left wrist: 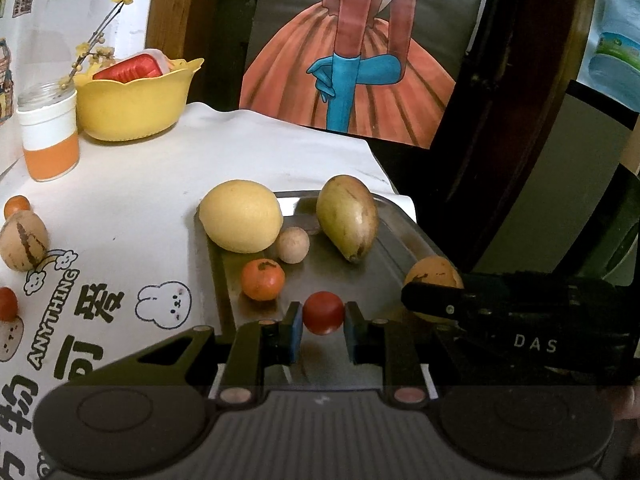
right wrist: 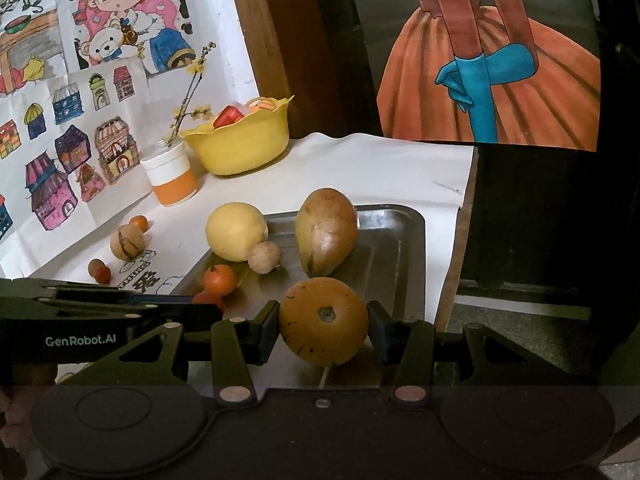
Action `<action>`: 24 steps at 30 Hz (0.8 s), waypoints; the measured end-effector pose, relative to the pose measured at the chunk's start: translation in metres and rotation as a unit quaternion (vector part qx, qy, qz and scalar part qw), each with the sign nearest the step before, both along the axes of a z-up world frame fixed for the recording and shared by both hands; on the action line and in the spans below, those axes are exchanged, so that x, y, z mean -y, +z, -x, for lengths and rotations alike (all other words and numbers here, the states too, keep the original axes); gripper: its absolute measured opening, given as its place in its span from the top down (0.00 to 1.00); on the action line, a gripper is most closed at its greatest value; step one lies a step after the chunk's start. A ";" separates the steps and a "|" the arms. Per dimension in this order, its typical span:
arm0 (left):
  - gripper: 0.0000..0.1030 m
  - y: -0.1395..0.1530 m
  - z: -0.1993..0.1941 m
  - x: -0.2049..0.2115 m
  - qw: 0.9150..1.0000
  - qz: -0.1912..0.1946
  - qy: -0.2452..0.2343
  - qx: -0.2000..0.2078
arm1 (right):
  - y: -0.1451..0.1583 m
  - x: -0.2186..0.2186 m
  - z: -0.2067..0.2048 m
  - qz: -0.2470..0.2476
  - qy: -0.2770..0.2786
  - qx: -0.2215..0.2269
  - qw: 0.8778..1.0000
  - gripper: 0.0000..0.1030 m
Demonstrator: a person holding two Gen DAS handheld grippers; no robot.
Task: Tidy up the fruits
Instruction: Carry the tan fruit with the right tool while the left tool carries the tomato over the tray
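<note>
My left gripper (left wrist: 323, 330) has its blue pads pressed to a small round red fruit (left wrist: 323, 313) over the near edge of the dull metal tray (left wrist: 396, 236). My right gripper (right wrist: 323, 330) clamps a brown-orange speckled round fruit (right wrist: 323, 321), stem scar facing me, above the same tray. Beyond lie a yellow lemon (left wrist: 241, 216) and a green-brown mango (left wrist: 347, 217). The other gripper's body hides part of each view.

Against the wall, a white-and-orange jar (right wrist: 171, 178) holding yellow-flowered twigs (right wrist: 191, 92). Behind, coloured drawings of houses (right wrist: 60, 148).
</note>
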State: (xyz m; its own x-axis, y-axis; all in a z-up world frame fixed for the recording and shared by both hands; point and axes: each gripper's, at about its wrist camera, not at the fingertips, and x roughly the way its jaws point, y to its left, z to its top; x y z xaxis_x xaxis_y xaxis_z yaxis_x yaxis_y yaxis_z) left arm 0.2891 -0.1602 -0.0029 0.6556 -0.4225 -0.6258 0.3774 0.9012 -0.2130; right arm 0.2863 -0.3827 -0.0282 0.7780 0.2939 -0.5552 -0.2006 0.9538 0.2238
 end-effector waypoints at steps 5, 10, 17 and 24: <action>0.77 -0.001 -0.001 0.002 1.000 -0.005 -0.003 -0.001 | 0.000 0.002 -0.003 0.010 -0.003 0.000 1.000 0.53; 0.77 -0.002 -0.008 0.004 1.000 -0.009 -0.001 -0.004 | 0.000 0.001 -0.006 0.019 0.001 -0.001 1.000 0.53; 0.77 -0.005 -0.013 0.004 1.000 -0.013 0.001 -0.009 | -0.001 0.002 -0.011 0.026 0.002 -0.005 1.000 0.53; 0.76 -0.007 -0.015 0.005 1.000 -0.014 0.001 -0.015 | -0.001 0.002 -0.011 0.027 0.002 -0.005 1.000 0.52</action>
State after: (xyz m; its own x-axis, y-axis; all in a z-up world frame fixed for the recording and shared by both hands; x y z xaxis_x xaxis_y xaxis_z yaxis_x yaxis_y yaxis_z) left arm 0.3046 -0.1651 -0.0097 0.6370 -0.4035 -0.6568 0.3703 0.9075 -0.1983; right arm 0.2974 -0.3845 -0.0289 0.7709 0.2664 -0.5786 -0.2022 0.9637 0.1744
